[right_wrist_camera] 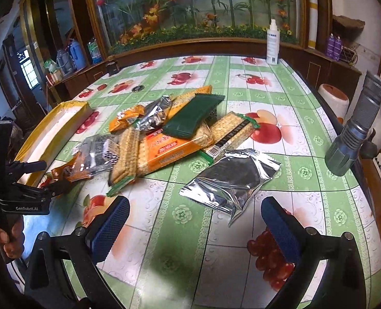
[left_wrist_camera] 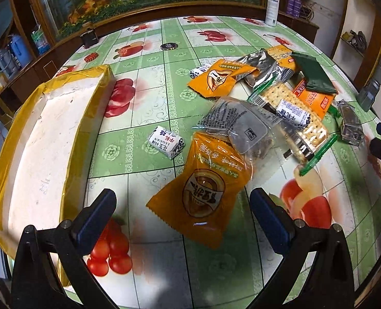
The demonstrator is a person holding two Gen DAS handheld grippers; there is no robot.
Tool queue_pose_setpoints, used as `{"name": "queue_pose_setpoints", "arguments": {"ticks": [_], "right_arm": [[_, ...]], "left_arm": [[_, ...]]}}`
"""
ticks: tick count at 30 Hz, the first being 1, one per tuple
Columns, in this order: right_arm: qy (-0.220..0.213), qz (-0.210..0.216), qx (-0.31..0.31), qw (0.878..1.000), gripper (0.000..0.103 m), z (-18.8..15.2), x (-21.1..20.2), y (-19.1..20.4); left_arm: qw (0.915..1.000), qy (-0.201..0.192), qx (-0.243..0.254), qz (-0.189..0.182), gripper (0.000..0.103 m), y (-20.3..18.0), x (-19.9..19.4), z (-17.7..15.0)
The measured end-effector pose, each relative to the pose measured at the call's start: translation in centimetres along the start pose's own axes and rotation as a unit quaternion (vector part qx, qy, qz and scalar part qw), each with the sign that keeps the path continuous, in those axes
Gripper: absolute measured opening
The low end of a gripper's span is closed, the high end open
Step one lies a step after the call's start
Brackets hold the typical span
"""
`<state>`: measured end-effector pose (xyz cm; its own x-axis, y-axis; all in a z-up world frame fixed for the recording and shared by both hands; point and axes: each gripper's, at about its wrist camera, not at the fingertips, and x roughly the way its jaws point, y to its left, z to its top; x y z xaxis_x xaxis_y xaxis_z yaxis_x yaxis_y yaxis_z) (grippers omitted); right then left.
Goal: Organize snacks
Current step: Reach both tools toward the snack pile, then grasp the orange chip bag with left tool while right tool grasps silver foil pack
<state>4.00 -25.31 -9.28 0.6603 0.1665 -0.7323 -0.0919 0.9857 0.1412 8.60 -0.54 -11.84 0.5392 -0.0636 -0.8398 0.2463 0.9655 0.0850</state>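
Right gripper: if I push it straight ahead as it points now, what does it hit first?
Most likely the silver packet, lying alone on the table between the open right gripper and the snack pile; depth is uncertain.

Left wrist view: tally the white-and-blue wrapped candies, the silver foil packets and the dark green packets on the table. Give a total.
White-and-blue wrapped candies: 3
Silver foil packets: 2
Dark green packets: 1
Total: 6
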Motion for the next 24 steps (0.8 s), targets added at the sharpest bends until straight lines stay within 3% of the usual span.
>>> {"name": "queue_pose_setpoints", "arguments": {"ticks": [7, 11, 14, 15, 16, 17, 19, 24], "right_arm": [[0.034, -0.052, 0.025, 0.998, 0.103, 1.0, 4.0, -1.6], [0.044, -0.068, 0.031, 0.996, 0.097, 1.7, 6.0, -2.0], [0.052, -0.082, 0.029, 0.995, 0.091, 1.8, 7.2, -2.2], [0.053, -0.083, 0.030, 0.995, 0.089, 2.0, 7.2, -2.4], [0.046, -0.085, 0.025, 0.995, 0.082, 2.0, 7.1, -2.4], [0.048, -0.086, 0.023, 0.995, 0.076, 2.1, 7.1, -2.5], [0.043, -0.089, 0.018, 0.995, 0.066, 2.0, 6.9, -2.6], [0.034, -0.069, 0.027, 0.997, 0.061, 1.3, 5.8, -3.1]], "left_arm": [[0.9998, 0.009, 0.014, -0.007, 0.103, 0.0, 1.6, 0.5], [0.9995, 0.010, -0.004, -0.030, 0.101, 0.6, 2.2, 0.8], [0.9993, 0.007, -0.005, -0.037, 0.093, 0.6, 2.1, 1.0], [0.9992, 0.003, -0.002, -0.039, 0.085, 0.5, 2.0, 0.9], [0.9991, -0.002, 0.002, -0.043, 0.066, 0.2, 1.7, 1.0], [0.9990, -0.006, 0.008, -0.044, 0.054, 0.0, 1.5, 1.1], [0.9993, -0.008, 0.017, -0.033, 0.052, -0.5, 1.2, 1.0], [0.9989, -0.006, -0.007, -0.045, 0.048, 0.5, 0.6, 0.4]]}}
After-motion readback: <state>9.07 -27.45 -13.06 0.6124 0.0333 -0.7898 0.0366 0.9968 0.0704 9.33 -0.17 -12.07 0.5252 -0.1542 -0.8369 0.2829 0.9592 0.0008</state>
